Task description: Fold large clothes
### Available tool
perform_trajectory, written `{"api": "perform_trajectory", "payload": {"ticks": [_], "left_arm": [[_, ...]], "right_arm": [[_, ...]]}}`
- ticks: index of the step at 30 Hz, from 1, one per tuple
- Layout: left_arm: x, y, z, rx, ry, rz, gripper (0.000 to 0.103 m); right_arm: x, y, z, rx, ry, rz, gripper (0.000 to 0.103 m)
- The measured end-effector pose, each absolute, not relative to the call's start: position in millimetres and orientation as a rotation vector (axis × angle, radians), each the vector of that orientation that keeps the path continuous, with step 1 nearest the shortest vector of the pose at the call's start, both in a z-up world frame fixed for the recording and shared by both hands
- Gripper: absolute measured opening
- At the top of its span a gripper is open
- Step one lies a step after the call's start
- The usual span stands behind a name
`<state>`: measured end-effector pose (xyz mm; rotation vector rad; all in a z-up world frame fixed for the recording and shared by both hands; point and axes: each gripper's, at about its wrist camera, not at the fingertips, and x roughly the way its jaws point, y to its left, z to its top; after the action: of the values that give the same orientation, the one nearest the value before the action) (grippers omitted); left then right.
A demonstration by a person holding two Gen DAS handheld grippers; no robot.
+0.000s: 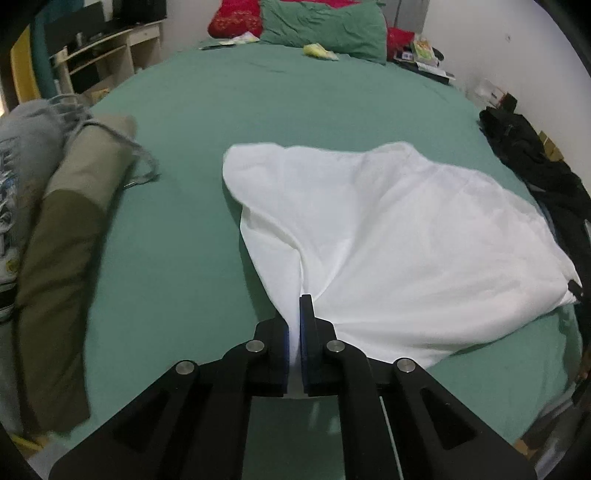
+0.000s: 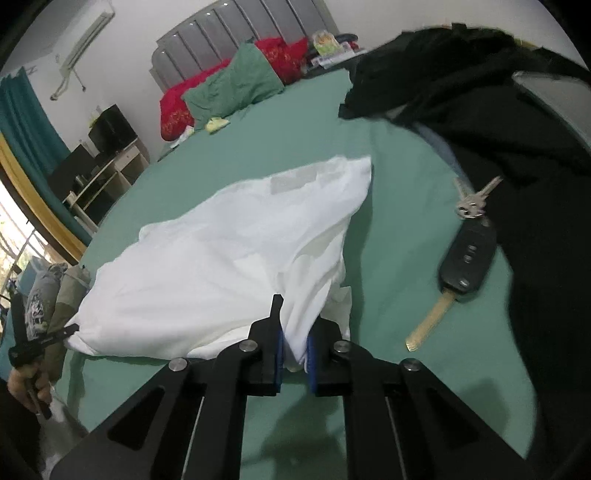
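A large white garment (image 1: 399,236) lies partly lifted on the green bed sheet (image 1: 184,229). My left gripper (image 1: 294,332) is shut on its near left corner, cloth pinched between the blue pads. In the right wrist view the same white garment (image 2: 221,251) spreads to the left, and my right gripper (image 2: 294,347) is shut on its near right corner. The left gripper (image 2: 48,339) also shows at the garment's far left corner in the right wrist view, held by a hand. The cloth hangs taut between the two grippers.
Folded olive and grey clothes (image 1: 62,229) lie along the bed's left edge. Black clothing (image 2: 517,177) is piled on the right, with a car key and key bunch (image 2: 465,258) beside it. Green and red pillows (image 1: 325,29) sit at the head.
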<state>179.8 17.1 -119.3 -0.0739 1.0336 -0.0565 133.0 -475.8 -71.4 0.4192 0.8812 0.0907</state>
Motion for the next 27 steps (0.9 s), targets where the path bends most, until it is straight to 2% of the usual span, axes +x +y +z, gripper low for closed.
{"api": "perform_trajectory", "payload": {"ticks": [11, 14, 16, 17, 18, 19, 22, 24, 27], "left_arm": [[100, 25, -122, -0.169, 1.140, -0.020, 0.007], [95, 32, -131, -0.191, 1.187, 0.018, 0.015], [95, 35, -129, -0.203, 1.177, 0.031, 0.039], [95, 38, -125, -0.206, 1.159, 0.045, 0.044], [95, 41, -120, -0.207, 1.138, 0.058, 0.051], [97, 43, -114, -0.199, 1.121, 0.072, 0.053], [102, 40, -98, -0.156, 1.070, 0.076, 0.054], [122, 27, -92, -0.139, 1.051, 0.052, 0.054], [147, 13, -95, -0.147, 1.064, 0.002, 0.054]], "right_arm": [[72, -472, -89, 0.511, 0.975, 0.014, 0.009], [71, -468, -88, 0.470, 0.977, -0.015, 0.010], [71, -467, -86, 0.448, 0.966, -0.041, 0.019], [74, -467, -85, 0.438, 0.966, -0.063, 0.021], [76, -468, -81, 0.412, 0.955, -0.097, 0.028], [76, -467, -77, 0.380, 0.939, -0.133, 0.040], [77, -470, -57, 0.310, 0.839, -0.209, 0.055], [79, -470, -48, 0.270, 0.776, -0.222, 0.059], [97, -468, -43, 0.268, 0.724, -0.113, 0.060]]}}
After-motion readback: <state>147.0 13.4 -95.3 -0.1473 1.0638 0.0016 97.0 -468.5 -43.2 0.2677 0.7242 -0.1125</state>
